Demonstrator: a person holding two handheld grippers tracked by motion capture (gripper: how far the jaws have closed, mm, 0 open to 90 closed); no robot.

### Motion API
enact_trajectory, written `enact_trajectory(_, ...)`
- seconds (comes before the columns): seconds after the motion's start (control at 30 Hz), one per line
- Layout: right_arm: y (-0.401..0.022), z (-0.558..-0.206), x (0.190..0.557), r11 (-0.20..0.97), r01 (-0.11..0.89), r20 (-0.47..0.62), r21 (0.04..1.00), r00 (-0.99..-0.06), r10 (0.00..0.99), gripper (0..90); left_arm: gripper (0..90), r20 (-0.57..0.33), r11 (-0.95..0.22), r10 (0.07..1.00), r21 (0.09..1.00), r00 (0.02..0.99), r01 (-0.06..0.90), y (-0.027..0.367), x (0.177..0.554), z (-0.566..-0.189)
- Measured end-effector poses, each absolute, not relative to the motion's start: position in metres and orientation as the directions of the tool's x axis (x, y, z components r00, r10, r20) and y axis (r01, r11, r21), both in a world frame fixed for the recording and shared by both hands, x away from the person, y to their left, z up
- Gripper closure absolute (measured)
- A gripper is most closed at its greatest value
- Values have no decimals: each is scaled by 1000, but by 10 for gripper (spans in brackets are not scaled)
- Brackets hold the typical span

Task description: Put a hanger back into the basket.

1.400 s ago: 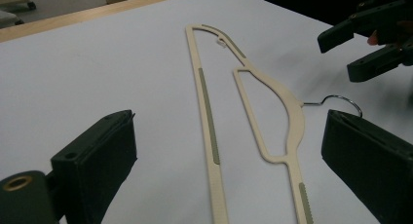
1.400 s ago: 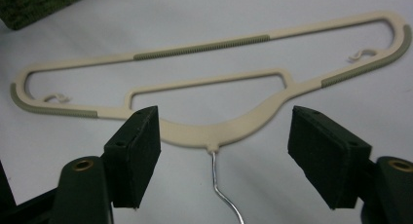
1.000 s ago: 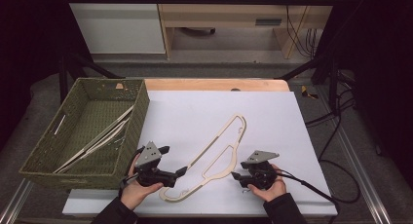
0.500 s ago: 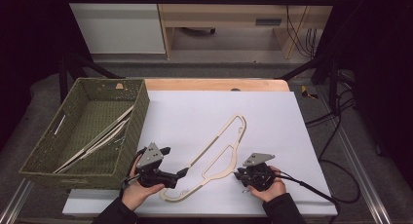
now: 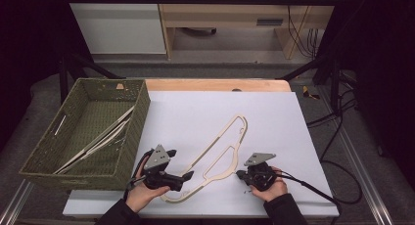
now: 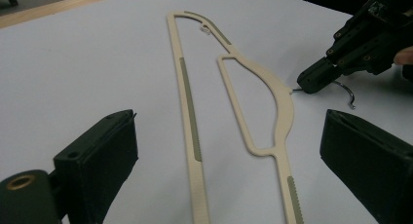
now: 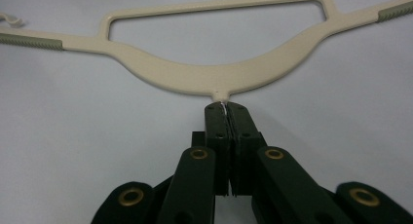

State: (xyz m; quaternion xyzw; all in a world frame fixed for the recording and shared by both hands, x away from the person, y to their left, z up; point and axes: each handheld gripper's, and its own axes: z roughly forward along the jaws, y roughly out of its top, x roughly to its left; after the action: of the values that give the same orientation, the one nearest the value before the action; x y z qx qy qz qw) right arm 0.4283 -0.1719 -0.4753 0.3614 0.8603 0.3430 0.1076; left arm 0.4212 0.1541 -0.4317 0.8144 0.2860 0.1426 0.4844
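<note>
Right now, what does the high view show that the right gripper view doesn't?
High view: the green woven basket holding more hangers, the left gripper open, both hands. Right gripper view: the right gripper, jaws just closed, pinching the thin metal hook stem at the hanger's neck. Both: the cream plastic clothes hanger flat on the white table.

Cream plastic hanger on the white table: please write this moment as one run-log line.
cream plastic hanger: flat on table | right gripper: just closed on hanger's wire hook | left gripper: open, astride hanger
</note>
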Motion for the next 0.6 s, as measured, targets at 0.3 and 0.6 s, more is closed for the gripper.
enact_trajectory(0.3, -172, -471, 429, 483, 563, 101, 671, -714, 693, 891, 80, -37, -417, 575, 846, 817, 332, 132, 421, -434)
enact_trajectory(0.6, -173, -457, 427, 477, 543, 99, 691, -725, 682, 892, 90, -17, -485, 538, 811, 843, 326, 97, 430, -431)
